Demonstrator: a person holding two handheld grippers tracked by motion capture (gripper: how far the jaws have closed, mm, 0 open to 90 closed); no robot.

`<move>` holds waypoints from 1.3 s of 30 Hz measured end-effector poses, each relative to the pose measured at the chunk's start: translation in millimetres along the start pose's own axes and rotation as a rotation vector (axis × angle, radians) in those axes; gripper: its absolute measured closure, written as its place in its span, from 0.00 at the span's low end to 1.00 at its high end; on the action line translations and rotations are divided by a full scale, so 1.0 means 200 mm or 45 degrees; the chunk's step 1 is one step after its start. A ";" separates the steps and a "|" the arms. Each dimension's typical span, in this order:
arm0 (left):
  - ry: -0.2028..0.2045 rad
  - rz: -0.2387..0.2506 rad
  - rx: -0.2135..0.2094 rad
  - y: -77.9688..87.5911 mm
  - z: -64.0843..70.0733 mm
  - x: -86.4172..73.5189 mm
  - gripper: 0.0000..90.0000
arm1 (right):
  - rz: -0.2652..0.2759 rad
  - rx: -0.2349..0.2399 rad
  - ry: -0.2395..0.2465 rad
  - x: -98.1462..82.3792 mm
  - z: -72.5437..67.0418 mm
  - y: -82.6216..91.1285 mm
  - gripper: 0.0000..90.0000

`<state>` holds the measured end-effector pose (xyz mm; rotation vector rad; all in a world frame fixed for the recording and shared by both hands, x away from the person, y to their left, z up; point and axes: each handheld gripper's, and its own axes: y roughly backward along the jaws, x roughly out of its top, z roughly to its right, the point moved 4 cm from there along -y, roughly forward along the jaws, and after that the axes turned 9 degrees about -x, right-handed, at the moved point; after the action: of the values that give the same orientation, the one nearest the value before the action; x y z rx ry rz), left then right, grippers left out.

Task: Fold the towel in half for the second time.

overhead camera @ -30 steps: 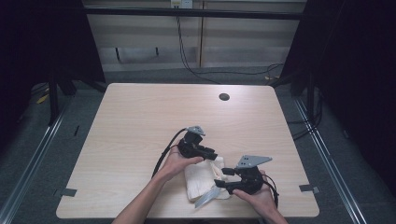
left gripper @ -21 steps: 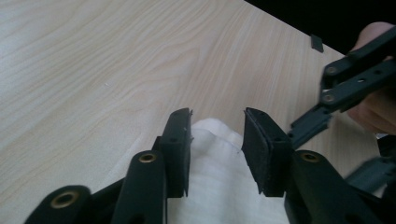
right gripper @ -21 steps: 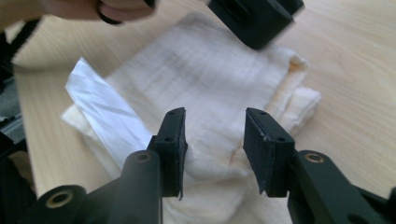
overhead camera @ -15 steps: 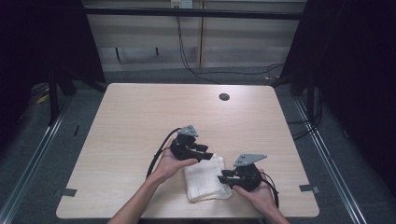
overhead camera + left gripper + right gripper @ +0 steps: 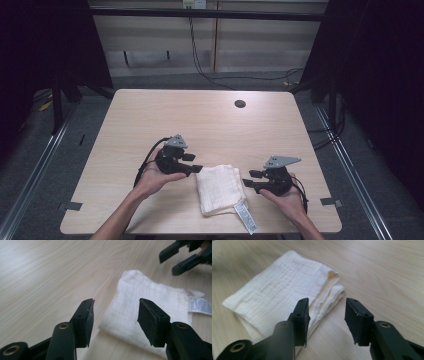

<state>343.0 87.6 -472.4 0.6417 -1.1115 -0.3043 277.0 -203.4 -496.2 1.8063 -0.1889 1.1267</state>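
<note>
A folded white cloth (image 5: pixel 218 189) lies flat near the table's front edge, between the two grippers, with its care label (image 5: pixel 245 219) sticking out at the front right corner. My left gripper (image 5: pixel 196 169) stands open just left of the cloth, nothing between its pads. In the left gripper view the cloth (image 5: pixel 147 307) lies just beyond the open gripper (image 5: pixel 115 317), and the label (image 5: pixel 200 305) shows at the right. My right gripper (image 5: pixel 246 181) is open at the cloth's right edge. The right gripper view has the cloth's folded edges (image 5: pixel 287 295) in front of the open gripper (image 5: pixel 327 315).
The light wooden table (image 5: pixel 200 120) has a round cable hole (image 5: pixel 240 104) at the back right. The other gripper's jaws (image 5: pixel 180 257) appear at the top right of the left gripper view. Metal floor rails run along both sides of the table.
Both grippers have let go of the cloth and drawn apart to its sides. The cloth now lies flat and folded, with its label out at the front.
</note>
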 end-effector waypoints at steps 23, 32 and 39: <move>0.141 0.051 0.145 0.36 0.01 -0.41 0.28 | 0.166 -0.171 -0.162 -0.06 0.17 0.29 0.40; 0.202 0.106 0.256 0.46 0.01 -0.52 0.30 | 0.151 -0.248 -0.190 -0.15 0.21 0.30 0.37; 0.217 0.163 0.320 0.53 0.01 -0.59 0.32 | 0.198 -0.289 -0.229 -0.17 0.24 0.35 0.36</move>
<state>281.8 232.0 -492.0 0.7990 -1.0291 0.0018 248.1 -290.1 -481.9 1.7099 -0.5497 1.0043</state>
